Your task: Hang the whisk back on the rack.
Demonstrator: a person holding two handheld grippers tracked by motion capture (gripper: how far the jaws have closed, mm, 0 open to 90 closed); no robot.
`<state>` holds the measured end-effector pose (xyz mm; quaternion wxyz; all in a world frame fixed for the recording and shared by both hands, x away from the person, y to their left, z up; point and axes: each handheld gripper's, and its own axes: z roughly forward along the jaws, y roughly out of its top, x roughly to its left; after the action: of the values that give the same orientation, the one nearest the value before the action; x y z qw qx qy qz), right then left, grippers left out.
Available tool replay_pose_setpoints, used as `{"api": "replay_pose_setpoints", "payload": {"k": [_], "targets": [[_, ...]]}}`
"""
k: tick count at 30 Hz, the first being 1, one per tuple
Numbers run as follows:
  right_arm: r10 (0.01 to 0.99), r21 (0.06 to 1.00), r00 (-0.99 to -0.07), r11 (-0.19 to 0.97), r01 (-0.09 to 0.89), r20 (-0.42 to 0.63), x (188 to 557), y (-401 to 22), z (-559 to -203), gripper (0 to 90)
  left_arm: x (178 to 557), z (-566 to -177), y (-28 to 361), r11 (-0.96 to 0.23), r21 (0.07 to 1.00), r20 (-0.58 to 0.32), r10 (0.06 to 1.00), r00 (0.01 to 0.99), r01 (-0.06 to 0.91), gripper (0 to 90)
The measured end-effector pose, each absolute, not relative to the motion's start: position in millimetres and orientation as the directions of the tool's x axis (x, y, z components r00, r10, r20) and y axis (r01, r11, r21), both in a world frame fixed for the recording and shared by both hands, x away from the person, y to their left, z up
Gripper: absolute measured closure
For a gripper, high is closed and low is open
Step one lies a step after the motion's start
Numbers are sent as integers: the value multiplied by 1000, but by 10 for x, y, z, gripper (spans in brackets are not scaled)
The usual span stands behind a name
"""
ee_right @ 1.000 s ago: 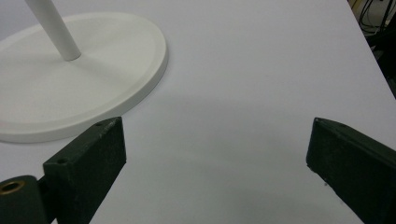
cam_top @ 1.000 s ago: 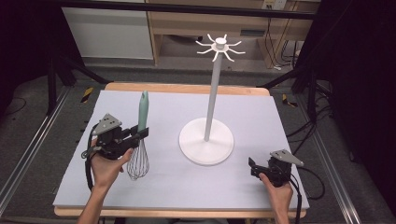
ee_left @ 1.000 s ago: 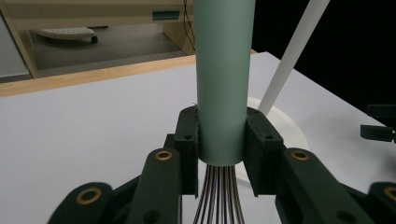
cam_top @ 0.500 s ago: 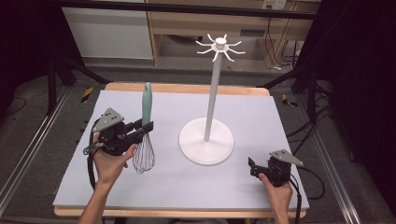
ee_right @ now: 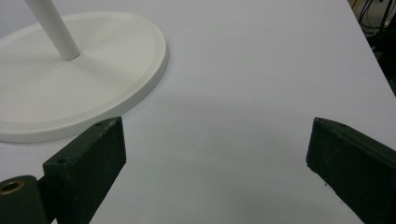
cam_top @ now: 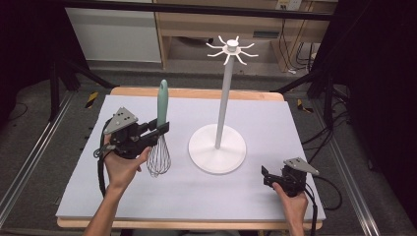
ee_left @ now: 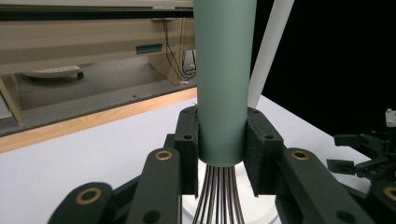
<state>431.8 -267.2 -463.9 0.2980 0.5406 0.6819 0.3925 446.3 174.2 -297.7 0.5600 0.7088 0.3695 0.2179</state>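
A left gripper (cam_top: pixel 156 131) is clamping a whisk (cam_top: pixel 160 132) upright by its green handle, left of the white hook stand (cam_top: pixel 224 101) on the tabletop (cam_top: pixel 255 118). The right gripper (cam_top: pixel 268 178) is resting wide-jawed, near right. Hanging it likely needs a steady vertical lift toward the hooks.

white stand (cam_top: pixel 217 147) mid-table, bare mat (cam_top: pixel 275 118) around

Whisk (cam_top: pixel 160 142): matt green handle, shiny wire loops
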Motion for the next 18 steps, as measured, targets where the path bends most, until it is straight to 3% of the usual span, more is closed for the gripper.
{"api": "replay_pose_setpoints", "payload": {"k": [18], "targets": [[972,858,-234,106,503,17,4311,-2672,-4641,53,4542,-2807,1587,-98,967,-84,746,660,234,686]]}}
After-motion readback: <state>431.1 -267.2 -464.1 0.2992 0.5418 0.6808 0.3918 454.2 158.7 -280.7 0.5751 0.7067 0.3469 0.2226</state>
